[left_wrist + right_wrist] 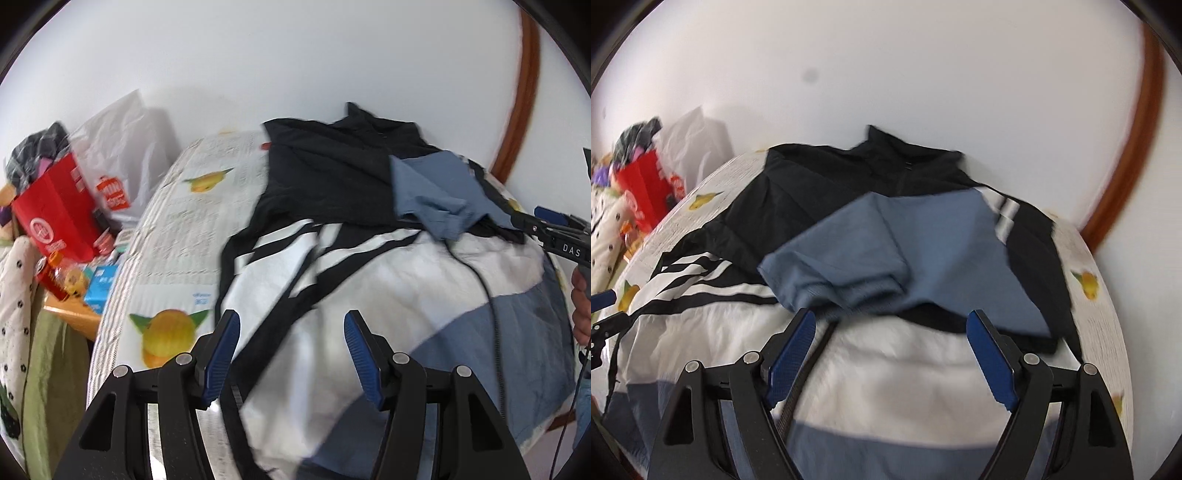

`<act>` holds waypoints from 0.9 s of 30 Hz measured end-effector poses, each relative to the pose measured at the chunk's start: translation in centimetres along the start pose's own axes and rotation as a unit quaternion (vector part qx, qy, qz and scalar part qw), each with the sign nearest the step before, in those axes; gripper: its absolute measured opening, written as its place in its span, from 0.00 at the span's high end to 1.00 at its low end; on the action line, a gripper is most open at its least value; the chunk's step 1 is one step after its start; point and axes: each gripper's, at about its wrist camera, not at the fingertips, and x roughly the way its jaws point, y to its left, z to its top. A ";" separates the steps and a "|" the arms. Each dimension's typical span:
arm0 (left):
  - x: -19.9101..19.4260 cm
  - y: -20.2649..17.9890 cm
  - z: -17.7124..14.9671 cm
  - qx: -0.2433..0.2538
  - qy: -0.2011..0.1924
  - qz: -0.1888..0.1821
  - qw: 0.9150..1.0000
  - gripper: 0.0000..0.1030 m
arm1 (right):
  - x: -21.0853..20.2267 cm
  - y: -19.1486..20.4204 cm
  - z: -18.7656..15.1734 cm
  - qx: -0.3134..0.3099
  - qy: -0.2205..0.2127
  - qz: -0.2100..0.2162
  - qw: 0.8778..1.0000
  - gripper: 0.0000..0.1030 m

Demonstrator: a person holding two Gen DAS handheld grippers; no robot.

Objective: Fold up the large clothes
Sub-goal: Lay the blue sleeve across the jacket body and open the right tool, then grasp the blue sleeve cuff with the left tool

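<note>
Nearest, the left gripper (291, 354) was held with its blue-padded jaws about half apart and nothing between them, above the white middle of a large black, white and slate-blue colour-block jacket (369, 280). The right gripper (890, 354) was seen with its jaws spread wide and empty, just short of a slate-blue sleeve with a ribbed cuff (886, 254) that lay folded inward across the jacket's chest. The jacket was spread over a white bed cover printed with yellow fruit (192, 221), its blue hem toward the near edge and its black collar at the far edge by the wall. By this, one sleeve fold was judged done. Next, the opposite striped sleeve (280, 240), toward the cover's left edge, would need to be pinched and brought across. Beyond that edge, a red paper bag (55, 218) was visible.
</note>
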 end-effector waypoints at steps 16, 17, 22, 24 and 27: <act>-0.4 -10.8 5.5 0.065 -0.014 -0.038 0.997 0.45 | -4.9 -12.0 -3.9 0.076 -0.007 -0.054 0.996 0.61; -0.2 -11.4 5.8 0.068 -0.012 -0.039 0.997 0.45 | -4.9 -12.4 -3.9 0.078 -0.007 -0.055 0.995 0.61; 1.6 -14.2 7.4 0.088 -0.006 -0.048 0.995 0.45 | -4.6 -14.3 -3.8 0.079 -0.013 -0.061 0.995 0.62; 2.6 -15.1 7.8 0.091 0.002 -0.054 0.994 0.45 | -4.1 -15.0 -3.6 0.081 -0.013 -0.060 0.995 0.62; 4.3 -16.6 8.5 0.098 0.015 -0.059 0.993 0.45 | -3.2 -16.0 -3.3 0.082 -0.010 -0.063 0.995 0.62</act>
